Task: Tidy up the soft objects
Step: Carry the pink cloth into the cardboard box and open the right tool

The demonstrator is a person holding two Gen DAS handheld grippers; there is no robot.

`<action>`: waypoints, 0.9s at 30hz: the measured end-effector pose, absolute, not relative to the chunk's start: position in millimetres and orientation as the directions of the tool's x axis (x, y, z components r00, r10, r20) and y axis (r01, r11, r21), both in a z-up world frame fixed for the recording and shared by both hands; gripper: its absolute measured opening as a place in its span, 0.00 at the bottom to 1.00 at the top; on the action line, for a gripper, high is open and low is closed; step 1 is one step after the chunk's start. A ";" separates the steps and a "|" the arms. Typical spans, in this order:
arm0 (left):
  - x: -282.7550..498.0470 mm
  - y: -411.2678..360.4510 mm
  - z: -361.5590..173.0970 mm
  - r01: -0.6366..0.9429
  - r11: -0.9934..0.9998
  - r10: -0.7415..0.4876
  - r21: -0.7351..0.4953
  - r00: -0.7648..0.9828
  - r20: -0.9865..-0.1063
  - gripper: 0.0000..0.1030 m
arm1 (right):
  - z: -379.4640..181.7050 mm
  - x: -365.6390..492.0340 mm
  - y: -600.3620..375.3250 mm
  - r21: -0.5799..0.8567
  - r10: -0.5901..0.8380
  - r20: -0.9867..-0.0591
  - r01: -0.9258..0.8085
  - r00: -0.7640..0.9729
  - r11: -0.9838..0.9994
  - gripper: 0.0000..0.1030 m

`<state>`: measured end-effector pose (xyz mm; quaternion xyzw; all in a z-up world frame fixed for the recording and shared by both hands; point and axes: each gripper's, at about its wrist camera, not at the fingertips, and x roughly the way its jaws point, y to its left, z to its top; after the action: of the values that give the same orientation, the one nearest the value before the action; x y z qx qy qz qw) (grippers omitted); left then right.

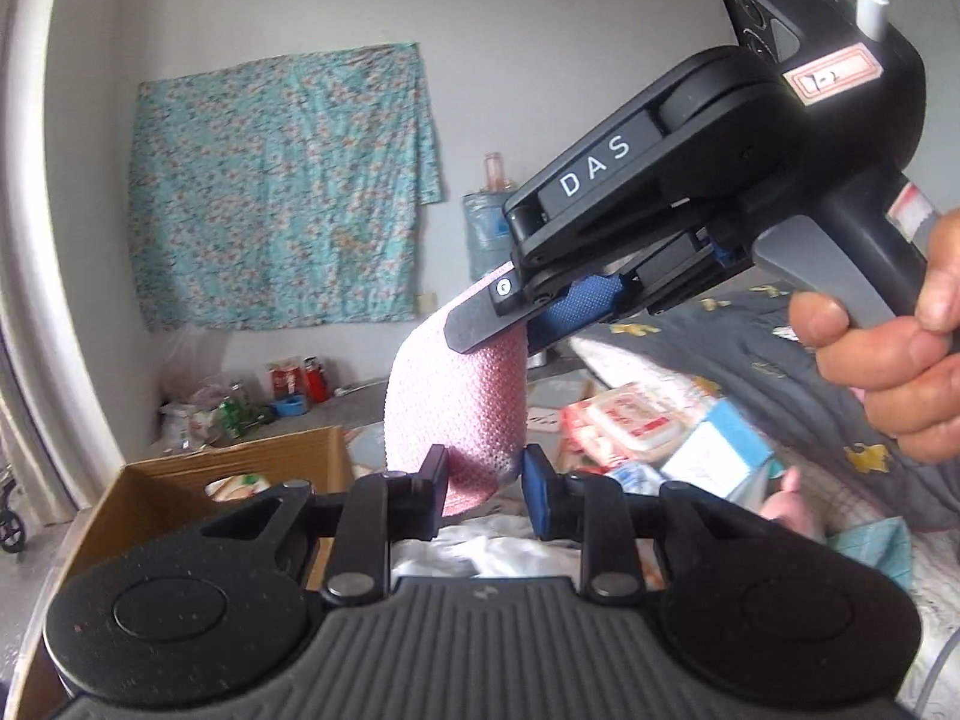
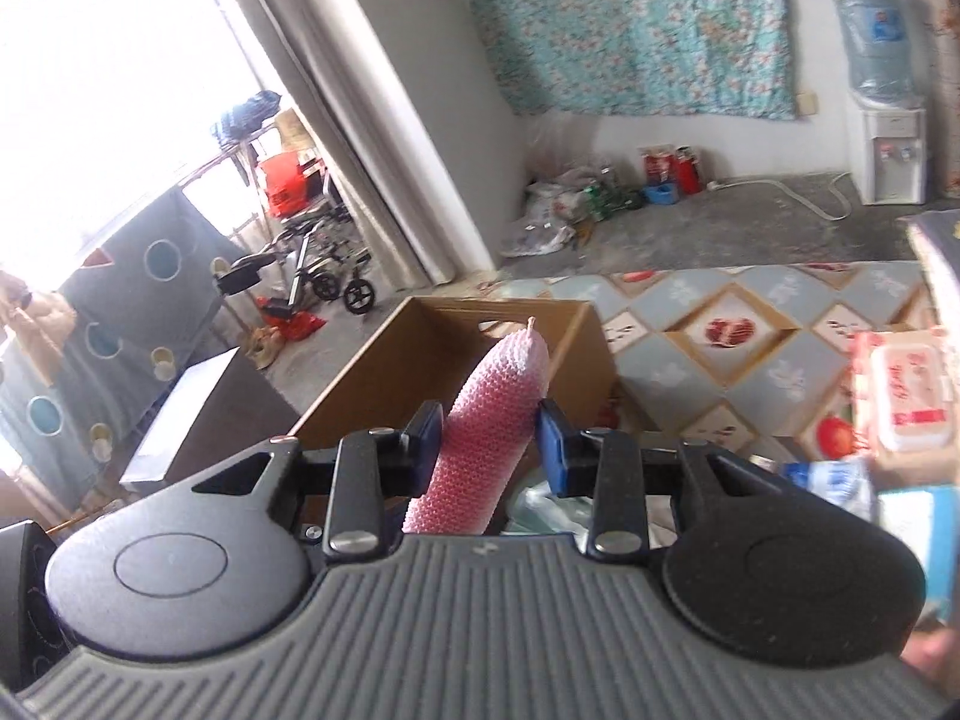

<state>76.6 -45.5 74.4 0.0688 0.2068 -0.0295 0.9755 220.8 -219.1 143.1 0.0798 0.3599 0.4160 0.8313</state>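
Both grippers on the same pink knit cloth (image 1: 456,396), held up in the air between them.

Left gripper (image 1: 485,483): fingers narrow, pinched on the lower end of the cloth. Right gripper (image 1: 528,318): comes in from upper right in the left wrist view, hand (image 1: 888,372) on its grip, fingers clamped on the cloth's top end. In the right wrist view the right gripper (image 2: 489,441) has the cloth (image 2: 486,426) bunched into a roll between its fingers, the tip sticking out ahead. The gap has narrowed and has now about settled.

Around:
- Open cardboard box (image 1: 234,474) just beyond and left of the left gripper, something pale inside. In the right wrist view it sits directly behind the cloth tip (image 2: 420,360).
- Bed cover with diamond pattern (image 2: 738,324) under and to the right.
- Wet-wipes pack (image 1: 630,420), a blue-white carton (image 1: 720,450) and other small packs piled right of the cloth on the bed. Dark printed quilt (image 1: 750,360) behind them.
- White fabric (image 1: 480,552) below the left fingers.

Background: floral sheet (image 1: 276,180) hung on the wall, water dispenser (image 2: 882,96) in the corner, bottles and bags (image 2: 600,192) on the floor, curtain (image 2: 360,108), wheelchair (image 2: 324,264) by the window.

Nothing sits between the cloth and the box opening.
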 end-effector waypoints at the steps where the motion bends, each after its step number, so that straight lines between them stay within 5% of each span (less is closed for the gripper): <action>1: 82.5 -32.5 77.2 0.057 0.990 0.001 0.125 0.905 -0.425 0.27 | 143.5 230.0 -197.1 0.450 0.763 -0.538 -0.644 0.358 0.619 0.32; 11: 173.1 78.6 51.1 -0.078 0.987 0.152 0.143 0.752 -0.641 0.30 | 89.9 347.7 -36.0 0.530 0.729 -0.677 -0.623 0.097 0.575 0.31; 16: 190.3 99.3 22.8 -0.098 0.986 0.166 0.136 0.680 -0.715 0.44 | 50.2 391.8 10.1 0.512 0.667 -0.744 -0.604 0.044 0.611 0.31; 27: 174.4 115.3 16.0 -0.124 0.988 0.152 0.093 0.658 -0.738 0.48 | 4.6 415.2 42.2 0.211 0.451 -0.875 -0.702 0.175 0.681 0.36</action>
<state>174.4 115.3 16.0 0.0174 0.4067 0.0759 0.9102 415.2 42.2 4.6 -0.1210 0.5171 0.3808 0.7570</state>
